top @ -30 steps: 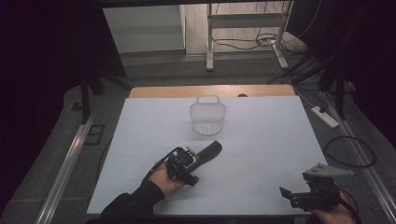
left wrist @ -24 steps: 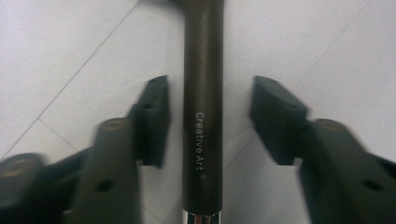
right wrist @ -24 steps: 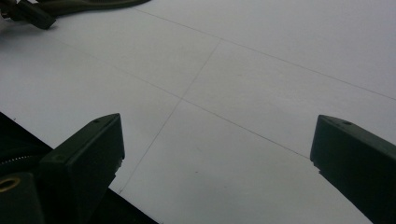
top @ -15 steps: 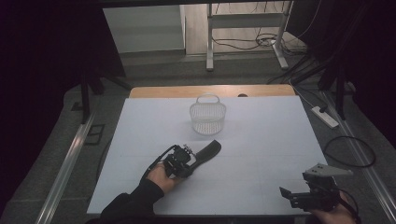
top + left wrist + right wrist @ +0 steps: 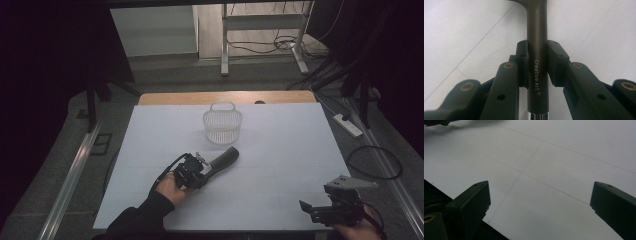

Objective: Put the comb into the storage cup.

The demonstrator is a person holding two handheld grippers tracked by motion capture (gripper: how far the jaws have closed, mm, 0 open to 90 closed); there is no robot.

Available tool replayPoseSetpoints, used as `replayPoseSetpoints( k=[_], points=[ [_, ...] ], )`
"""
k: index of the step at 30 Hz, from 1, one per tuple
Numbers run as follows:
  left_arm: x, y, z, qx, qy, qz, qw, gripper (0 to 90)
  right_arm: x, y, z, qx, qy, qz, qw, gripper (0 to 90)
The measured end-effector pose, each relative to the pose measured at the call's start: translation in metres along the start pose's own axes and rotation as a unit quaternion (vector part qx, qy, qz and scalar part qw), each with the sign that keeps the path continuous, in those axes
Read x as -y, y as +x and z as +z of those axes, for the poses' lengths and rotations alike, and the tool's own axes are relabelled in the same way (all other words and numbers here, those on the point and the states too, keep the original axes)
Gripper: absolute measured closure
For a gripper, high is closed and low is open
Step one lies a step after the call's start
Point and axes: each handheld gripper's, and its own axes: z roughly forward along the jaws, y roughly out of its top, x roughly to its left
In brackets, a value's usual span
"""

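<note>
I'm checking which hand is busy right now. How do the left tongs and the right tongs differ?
The left tongs are shut on a dark handle; the right tongs stand wide open with nothing between them. In the high view the left tongs sit mid-table, in front of the white basket, while the right tongs wait at the table's near right corner. Both have black jaws and are hand-held.

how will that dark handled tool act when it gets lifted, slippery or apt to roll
The tool looks stiff, with a smooth round handle, so it may roll or twist. The left hand-held gripper has just closed on that handle. Its far end sticks out, so it could sag.
</note>
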Motion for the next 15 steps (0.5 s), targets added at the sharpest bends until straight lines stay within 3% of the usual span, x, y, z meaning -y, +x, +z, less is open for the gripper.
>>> replayPoseSetpoints(
  k=[6, 15],
  points=[
    [0.001, 0.000, -0.005, 0.012, -0.015, 0.002, 0.9998, 72.6, 0.000, 0.000, 0.000, 0.000, 0.000, 0.000, 1.0000, 3.4],
    [0.004, -0.003, -0.021, 0.023, -0.069, 0.018, 0.9972, 72.6, 0.000, 0.000, 0.000, 0.000, -0.001, -0.001, 1.0000, 3.4]
  ],
)
